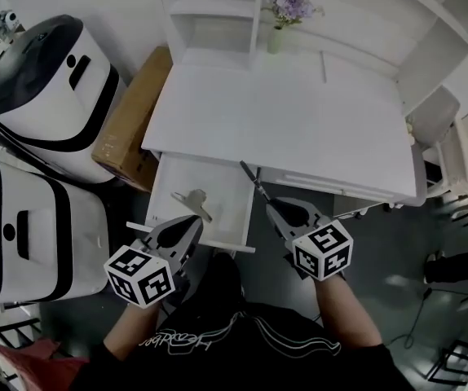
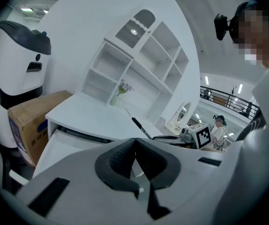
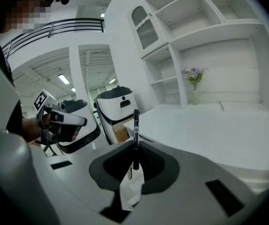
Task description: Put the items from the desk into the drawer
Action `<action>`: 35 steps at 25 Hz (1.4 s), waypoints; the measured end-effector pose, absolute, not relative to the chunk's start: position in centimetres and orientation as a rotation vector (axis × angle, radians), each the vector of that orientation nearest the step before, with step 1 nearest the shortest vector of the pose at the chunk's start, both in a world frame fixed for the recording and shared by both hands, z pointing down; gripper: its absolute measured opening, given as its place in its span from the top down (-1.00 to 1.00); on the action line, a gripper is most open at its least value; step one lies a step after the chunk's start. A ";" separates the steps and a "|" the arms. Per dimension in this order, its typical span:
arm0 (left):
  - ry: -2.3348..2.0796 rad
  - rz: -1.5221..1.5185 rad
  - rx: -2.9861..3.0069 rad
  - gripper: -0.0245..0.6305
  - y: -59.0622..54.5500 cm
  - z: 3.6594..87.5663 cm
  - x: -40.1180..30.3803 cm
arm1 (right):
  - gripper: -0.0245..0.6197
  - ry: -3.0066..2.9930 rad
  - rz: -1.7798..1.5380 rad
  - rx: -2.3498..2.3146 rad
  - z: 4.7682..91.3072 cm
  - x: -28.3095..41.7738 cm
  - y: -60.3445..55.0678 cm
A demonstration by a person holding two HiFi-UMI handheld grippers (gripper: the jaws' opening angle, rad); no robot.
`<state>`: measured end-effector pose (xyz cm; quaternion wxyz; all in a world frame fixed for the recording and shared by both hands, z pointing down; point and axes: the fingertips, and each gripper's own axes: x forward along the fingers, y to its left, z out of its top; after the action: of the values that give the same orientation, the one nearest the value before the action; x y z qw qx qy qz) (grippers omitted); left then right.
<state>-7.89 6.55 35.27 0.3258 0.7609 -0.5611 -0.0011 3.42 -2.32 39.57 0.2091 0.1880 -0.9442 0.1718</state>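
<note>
Head view: right gripper [image 1: 271, 204] pinches pen [image 1: 253, 180] beside open drawer [image 1: 218, 187], left gripper [image 1: 193, 220] clenched empty, cardboard box [image 1: 132, 120] nearby.

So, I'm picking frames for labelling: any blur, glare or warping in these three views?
Head view: sharp, but the desk washes out nearly featureless white. Left gripper view: fisheye bows the shelf unit, corners vignette dark. Right gripper view: same warping, yet the pen stands crisp against bright background.

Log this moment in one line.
right claw: shut on pen | left claw: shut, empty | drawer: open, pen not yet in
</note>
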 end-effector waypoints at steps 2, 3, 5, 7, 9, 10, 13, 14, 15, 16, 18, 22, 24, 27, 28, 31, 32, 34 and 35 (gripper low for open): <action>-1.478 -0.006 1.978 0.86 7.1 35.8 -8.5 | 0.73 -2.614 0.454 0.460 40.5 1.9 -1.1; -1.483 -0.008 1.968 0.86 7.5 36.0 -8.9 | 0.73 -2.609 0.452 0.431 40.9 1.0 -0.6; -1.497 -0.017 1.946 0.86 8.2 36.5 -9.9 | 0.73 -2.596 0.453 0.377 41.8 -0.8 0.2; -1.514 -0.031 1.921 0.86 8.7 37.0 -11.1 | 0.73 -2.574 0.436 0.331 43.0 -2.8 0.6; -1.533 -0.045 1.898 0.86 9.0 37.4 -12.7 | 0.73 -2.544 0.402 0.294 44.4 -5.0 0.8; -1.542 -0.050 1.888 0.86 9.1 37.6 -13.4 | 0.73 -2.526 0.387 0.280 45.3 -6.0 0.7; -1.564 -0.065 1.858 0.86 9.2 38.2 -15.5 | 0.73 -2.471 0.346 0.251 48.2 -8.6 0.1; -1.569 -0.070 1.847 0.86 9.2 38.4 -16.1 | 0.73 -2.451 0.334 0.241 49.2 -9.3 -0.1; -1.574 -0.072 1.837 0.86 9.2 38.7 -16.6 | 0.73 -2.431 0.325 0.231 50.3 -10.0 -0.3; -1.577 -0.073 1.827 0.86 9.2 38.9 -17.2 | 0.73 -2.412 0.320 0.221 51.4 -10.8 -0.6; -1.581 -0.072 1.809 0.86 9.1 39.6 -18.2 | 0.73 -2.371 0.314 0.207 53.8 -12.3 -1.2; -1.591 -0.081 1.773 0.86 8.6 41.2 -20.7 | 0.73 -2.279 0.363 0.219 59.1 -14.7 -3.0; -1.593 -0.083 1.756 0.86 8.2 41.9 -21.8 | 0.73 -2.235 0.406 0.244 61.6 -15.5 -3.9; -1.591 -0.084 1.733 0.86 7.7 42.9 -23.0 | 0.73 -2.150 0.419 0.273 65.3 -16.0 -4.9; -1.592 -0.083 1.728 0.86 7.4 43.2 -23.4 | 0.73 -2.125 0.422 0.280 66.4 -16.2 -5.3; -1.602 -0.091 1.711 0.86 6.7 43.8 -24.7 | 0.73 -2.080 0.443 0.284 68.9 -16.8 -6.1; -1.606 -0.096 1.703 0.86 6.6 44.0 -25.1 | 0.73 -2.072 0.456 0.283 69.6 -17.1 -6.1; -1.610 -0.097 1.682 0.86 6.4 44.4 -25.7 | 0.73 -2.056 0.480 0.290 70.9 -17.4 -5.9; -1.610 -0.093 1.671 0.86 6.3 44.5 -25.9 | 0.73 -2.047 0.490 0.300 71.5 -17.6 -5.9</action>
<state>-25.92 6.33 44.55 0.3983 0.6600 -0.6360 -0.0366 -17.56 -5.88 71.46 0.4863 0.1231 -0.8414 0.2012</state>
